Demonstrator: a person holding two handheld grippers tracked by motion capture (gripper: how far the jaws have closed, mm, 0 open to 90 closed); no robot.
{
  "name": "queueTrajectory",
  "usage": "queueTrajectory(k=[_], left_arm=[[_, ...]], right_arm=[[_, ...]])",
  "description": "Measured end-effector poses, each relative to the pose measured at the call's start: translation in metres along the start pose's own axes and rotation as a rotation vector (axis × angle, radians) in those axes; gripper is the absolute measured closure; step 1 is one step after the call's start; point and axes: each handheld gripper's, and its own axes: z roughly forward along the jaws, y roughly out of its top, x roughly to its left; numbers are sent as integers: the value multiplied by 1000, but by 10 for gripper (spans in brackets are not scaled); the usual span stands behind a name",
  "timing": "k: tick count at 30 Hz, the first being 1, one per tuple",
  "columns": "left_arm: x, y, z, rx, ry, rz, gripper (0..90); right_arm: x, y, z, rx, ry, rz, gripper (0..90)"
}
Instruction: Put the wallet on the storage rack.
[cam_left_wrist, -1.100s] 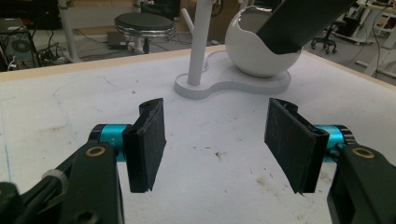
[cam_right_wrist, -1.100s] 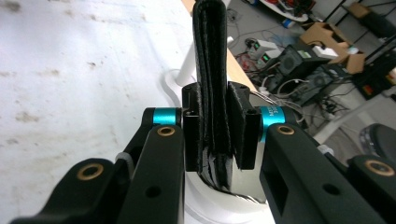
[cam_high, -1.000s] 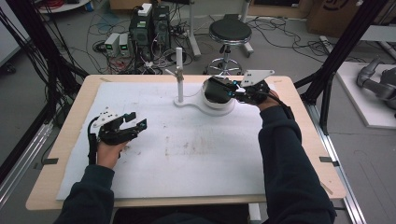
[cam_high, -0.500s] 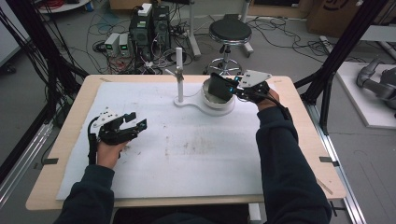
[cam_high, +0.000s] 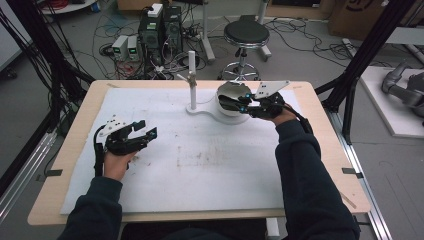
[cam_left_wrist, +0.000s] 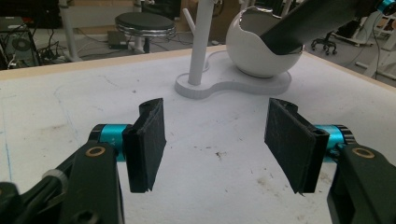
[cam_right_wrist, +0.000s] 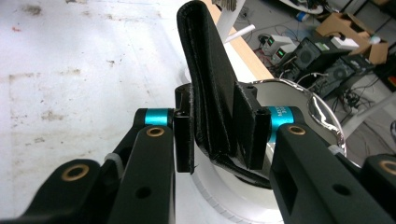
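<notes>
Right gripper view: a folded black wallet is seen standing upright between the pads of the right gripper, whose jaws have just been opening; the left pad is set against the wallet's side and the right pad lies close on the other, though whether both still press cannot be told. The wallet's lower fold sits over the rim of a white bowl (shiny inside), which rests on a flat white base at the far middle of the table. A white post rises from that base, just left of the bowl. At the near left, the left gripper is held over the white mat, its jaws parted with nothing between them.
</notes>
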Motion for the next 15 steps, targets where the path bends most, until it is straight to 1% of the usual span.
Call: queueTrajectory(k=[3,5,6,7,8,10,12,15], left_arm=[[0,0,0,-1,0,0,382],[0,0,0,-4,1,-1,382],[0,0,0,-5,2,-1,382],[0,0,-1,-6,2,-1,381],[0,0,0,-6,2,0,382],[0,0,-1,-4,1,0,381],[0,0,0,-3,3,0,382],[0,0,-1,-1,0,3,382]], right_arm=[[1,0,1,11,14,36,624],[1,0,3,32,12,68,524],[0,1,4,42,8,95,484],[0,0,4,47,8,114,486],[0,0,4,48,7,122,487],[0,1,3,39,7,132,464],[-1,3,-2,22,0,142,412],[-5,3,-13,-23,-35,166,360]])
